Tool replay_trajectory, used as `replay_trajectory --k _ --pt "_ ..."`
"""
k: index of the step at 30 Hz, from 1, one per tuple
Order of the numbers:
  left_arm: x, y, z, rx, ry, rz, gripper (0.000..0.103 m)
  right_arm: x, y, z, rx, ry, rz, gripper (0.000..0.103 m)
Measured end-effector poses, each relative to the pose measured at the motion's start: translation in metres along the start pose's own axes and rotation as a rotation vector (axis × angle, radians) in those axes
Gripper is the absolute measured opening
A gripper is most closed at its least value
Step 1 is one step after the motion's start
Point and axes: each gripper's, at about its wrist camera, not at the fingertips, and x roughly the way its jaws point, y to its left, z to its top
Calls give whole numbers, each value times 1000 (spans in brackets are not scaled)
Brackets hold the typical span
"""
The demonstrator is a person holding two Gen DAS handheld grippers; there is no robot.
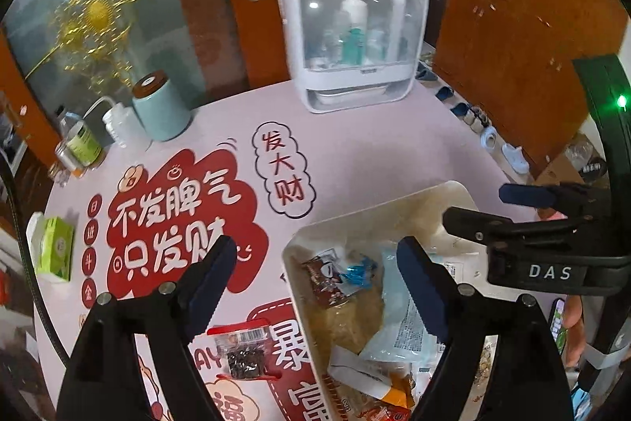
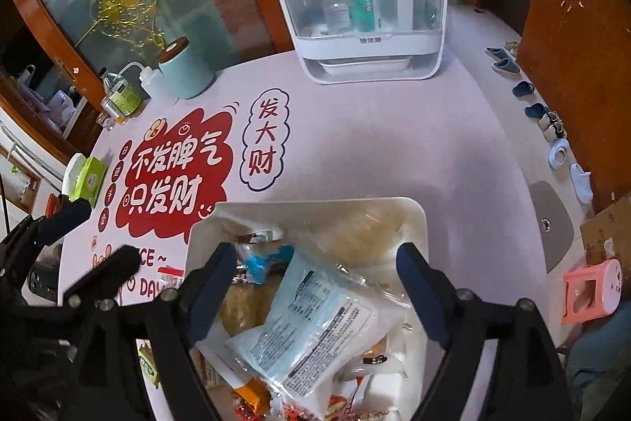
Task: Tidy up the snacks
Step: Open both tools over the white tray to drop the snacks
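A white tray [image 1: 453,190] holds several snack packets, among them a pale blue packet [image 1: 406,318] and a brown one [image 1: 325,283]. A small red-topped packet of dark seeds [image 1: 242,350] lies on the table left of the tray. My left gripper [image 1: 315,287] is open and empty, straddling the tray's left wall. My right gripper [image 2: 313,287] is open and empty above the tray [image 2: 418,219], over the pale blue packet [image 2: 315,322]. It also shows in the left wrist view [image 1: 473,208], and the left gripper shows in the right wrist view [image 2: 102,235].
A white cosmetics case [image 1: 355,38] stands at the back of the table. A teal canister [image 1: 157,109], squeeze bottle [image 1: 118,123], jar [image 1: 81,145] and green tissue pack [image 1: 55,251] line the left edge. Slippers [image 2: 560,152] and a pink stool [image 2: 591,294] sit on the floor right.
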Motion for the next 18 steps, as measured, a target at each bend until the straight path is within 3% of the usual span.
replay_trajectory --k 10,18 --pt "-33 39 -19 -81 -20 27 82 -15 21 -16 -67 -8 -6 84" --pt "-87 69 -45 -97 -83 68 82 -35 52 -30 -118 -28 17 84"
